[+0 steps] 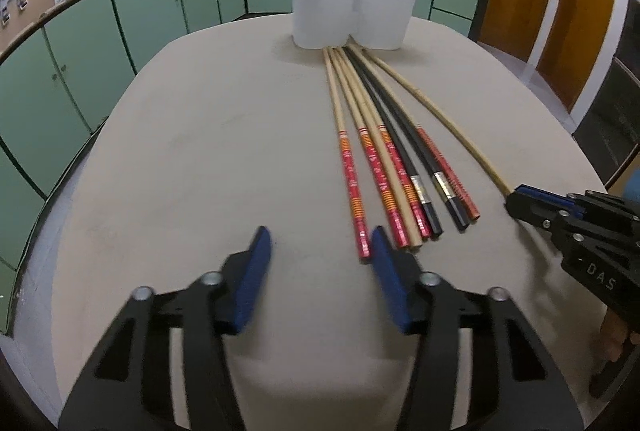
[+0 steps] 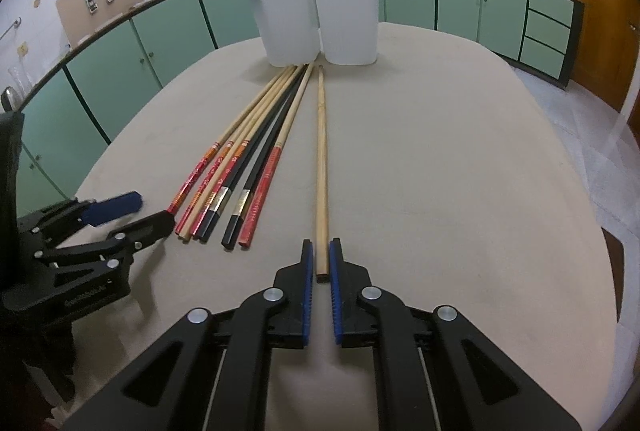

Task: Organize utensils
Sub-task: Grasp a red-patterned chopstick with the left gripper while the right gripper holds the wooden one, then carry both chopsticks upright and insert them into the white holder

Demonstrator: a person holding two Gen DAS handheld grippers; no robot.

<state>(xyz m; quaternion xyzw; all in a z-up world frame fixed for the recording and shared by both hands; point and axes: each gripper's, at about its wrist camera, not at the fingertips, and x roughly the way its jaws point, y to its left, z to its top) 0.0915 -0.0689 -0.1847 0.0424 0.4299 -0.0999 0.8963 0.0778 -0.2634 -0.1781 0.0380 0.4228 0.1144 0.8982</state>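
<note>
Seven chopsticks are still lying on the table (image 2: 460, 159) by my count, so you're barely getting started here. Nearest to you, your right gripper (image 2: 321, 263) is sitting low with its jaws narrowed around the butt end of the plain bamboo chopstick (image 2: 321, 167). The pads look just beside the wood, and I can't tell if they're actually pinching it yet, so I'd call it closing in rather than holding. That stick is lying a little apart from the rest and pointing straight at the cups.

Your left gripper (image 1: 322, 251) is hovering wide open and holding nothing, with its right pad just beside the end of the outermost red-handled chopstick (image 1: 352, 187). Next to it, the bunch of chopsticks (image 1: 396, 167), red-handled and black ones, is fanning out toward you, tips gathered near the far end.

Further back, the two white cups (image 2: 320, 19) are standing side by side, touching. Nothing is visibly poking out of them, so all the sorting is still ahead of you.
</note>
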